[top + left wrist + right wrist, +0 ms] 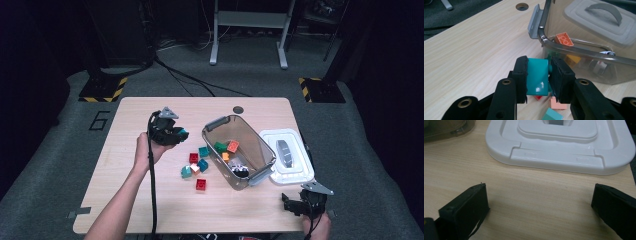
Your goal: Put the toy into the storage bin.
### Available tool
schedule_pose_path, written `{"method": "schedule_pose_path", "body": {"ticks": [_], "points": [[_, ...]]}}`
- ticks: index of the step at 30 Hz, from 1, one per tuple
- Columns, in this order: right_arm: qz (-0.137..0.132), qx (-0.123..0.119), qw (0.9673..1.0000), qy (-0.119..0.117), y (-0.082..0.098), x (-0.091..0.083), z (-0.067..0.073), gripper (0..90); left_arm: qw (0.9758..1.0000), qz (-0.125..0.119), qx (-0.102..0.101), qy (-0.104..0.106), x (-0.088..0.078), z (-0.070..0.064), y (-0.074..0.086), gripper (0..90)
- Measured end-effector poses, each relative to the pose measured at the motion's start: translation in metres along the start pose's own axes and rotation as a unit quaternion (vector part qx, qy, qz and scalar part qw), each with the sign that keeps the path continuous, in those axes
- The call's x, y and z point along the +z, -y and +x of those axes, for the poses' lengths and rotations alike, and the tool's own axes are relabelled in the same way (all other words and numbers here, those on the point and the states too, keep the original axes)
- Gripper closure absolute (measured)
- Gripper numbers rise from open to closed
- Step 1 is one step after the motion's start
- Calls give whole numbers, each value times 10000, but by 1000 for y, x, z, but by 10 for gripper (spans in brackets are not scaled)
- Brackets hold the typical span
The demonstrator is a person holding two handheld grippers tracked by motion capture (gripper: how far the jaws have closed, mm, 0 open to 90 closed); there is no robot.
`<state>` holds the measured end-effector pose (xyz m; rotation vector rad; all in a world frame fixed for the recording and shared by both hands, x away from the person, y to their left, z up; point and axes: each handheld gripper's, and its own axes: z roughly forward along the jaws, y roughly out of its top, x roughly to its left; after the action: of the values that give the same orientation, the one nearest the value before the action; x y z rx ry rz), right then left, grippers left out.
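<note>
The left gripper (537, 75) is clamped on a teal brick (537, 76), one pad on each flat side, and carries it clear of the table (140, 200). In the high view this gripper (176, 134) sits above the bare wood to the left of the bin (260, 155), with the brick (184, 133) poking out toward it. Ahead of the jaws and a little to the right in the left gripper view stands the bin's near wall (584, 50), its rim about level with the brick; an orange brick (564, 39) and a yellow one (572, 60) show behind it.

The work looks partly done. Inside the bin lie a green brick (220, 146), the orange one (232, 146), the yellow one and a small black-and-white piece (240, 171). Below and right of the left gripper, near the bin, loose bricks still wait on the table: two red (201, 184), two teal (203, 151), a pale teal one (186, 171) and a peach one (195, 169). By my judgement the held brick needs only a short carry over the rim and a release, then the loose ones follow, and last the lid.

The right gripper (300, 204) rests low at the table's near right corner, jaws spread wide with nothing between them. The white lid (560, 147) lies flat just ahead of it, beside the bin.
</note>
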<state>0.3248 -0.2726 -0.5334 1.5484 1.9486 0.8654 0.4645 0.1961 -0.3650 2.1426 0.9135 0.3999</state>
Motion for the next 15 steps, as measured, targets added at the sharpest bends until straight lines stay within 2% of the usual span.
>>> {"method": "schedule_pose_path", "body": {"ticks": [7, 9, 15], "points": [[0, 0, 10000, 1, 0, 0, 0, 2, 9999, -127, 107, -1, -7, -5, -20, 678], [1, 1, 10000, 1, 0, 0, 0, 2, 9996, -188, 193, 7, -8, -9, -30, 678], [-1, 1, 10000, 1, 0, 0, 0, 2, 9993, -162, 342, 47, -5, -16, -47, 678]]}}
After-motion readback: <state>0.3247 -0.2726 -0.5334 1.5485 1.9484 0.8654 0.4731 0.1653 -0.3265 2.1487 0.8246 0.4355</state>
